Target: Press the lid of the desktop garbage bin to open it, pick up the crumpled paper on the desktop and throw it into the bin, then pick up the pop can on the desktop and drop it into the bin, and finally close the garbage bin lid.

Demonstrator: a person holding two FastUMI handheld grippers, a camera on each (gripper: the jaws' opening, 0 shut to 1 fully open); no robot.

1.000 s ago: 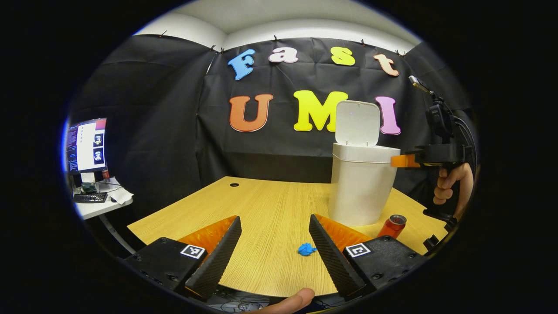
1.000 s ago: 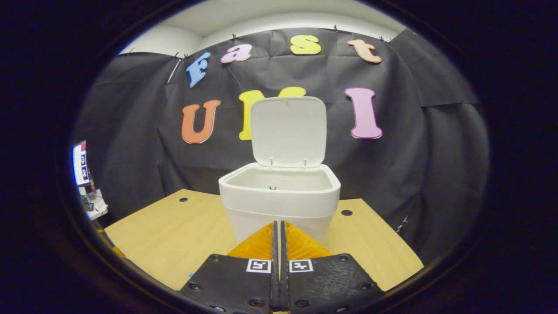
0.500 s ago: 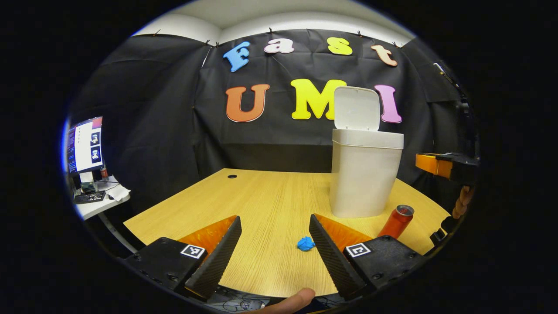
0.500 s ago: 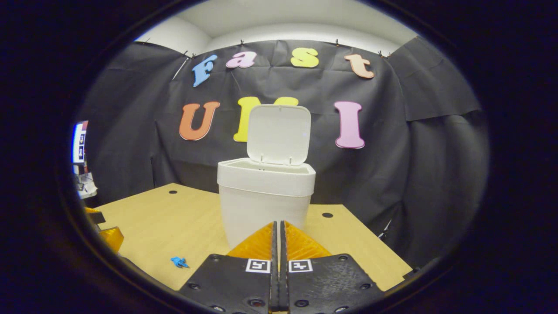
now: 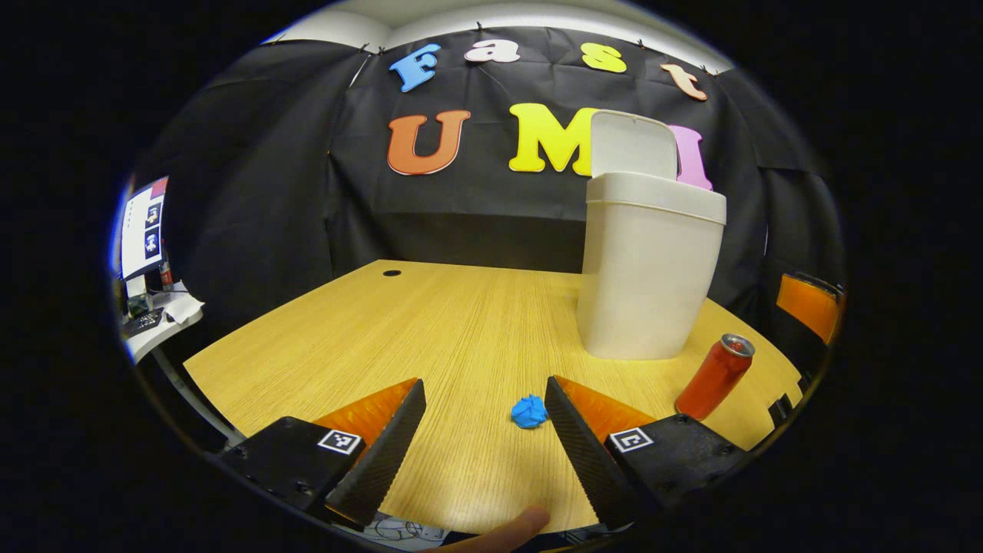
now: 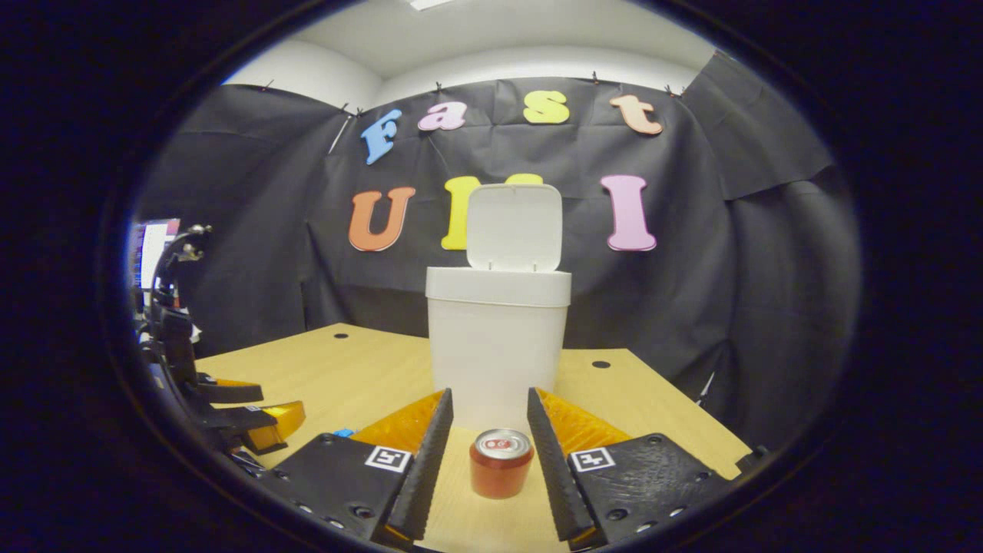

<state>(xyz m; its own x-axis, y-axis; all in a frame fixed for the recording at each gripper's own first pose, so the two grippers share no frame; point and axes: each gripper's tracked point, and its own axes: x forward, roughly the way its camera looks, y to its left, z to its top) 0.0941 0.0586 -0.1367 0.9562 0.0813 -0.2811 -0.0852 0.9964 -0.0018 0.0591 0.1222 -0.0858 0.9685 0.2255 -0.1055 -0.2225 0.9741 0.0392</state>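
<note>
Moved: since half a second ago our right gripper point(image 6: 489, 468) has gone from pressed together to spread, and it has dropped low behind the pop can point(image 6: 501, 463); our left gripper point(image 5: 484, 438) has come closer to the crumpled paper point(image 5: 529, 412).
Left gripper: spread wide, holding nothing, low over the worktop point(image 5: 430, 322) near its front edge.
Right gripper: spread, can standing between the two fingers; we see a gap on each side, so no contact.
Crumpled paper: blue ball on the worktop, just beside the inner edge of the left gripper's right finger in the left gripper view; we cannot tell if it touches. A sliver of it shows in the right gripper view beside the finger base.
Pop can: red, upright on the worktop, in front of the bin point(image 6: 498, 338) in the right gripper view; in the left gripper view it point(image 5: 714, 376) stands near the bin's point(image 5: 649, 269) base, to its right, apart from it.
Bin: white, upright on the worktop towards the back.
Lid: lid point(image 6: 514, 227) open, standing up at the bin's rear edge; also seen in the left gripper view point(image 5: 633, 146).
Other: a fingertip point(image 5: 507, 530) shows at the bottom edge of the left gripper view; a monitor point(image 5: 143, 228) on a side desk at far left.
</note>
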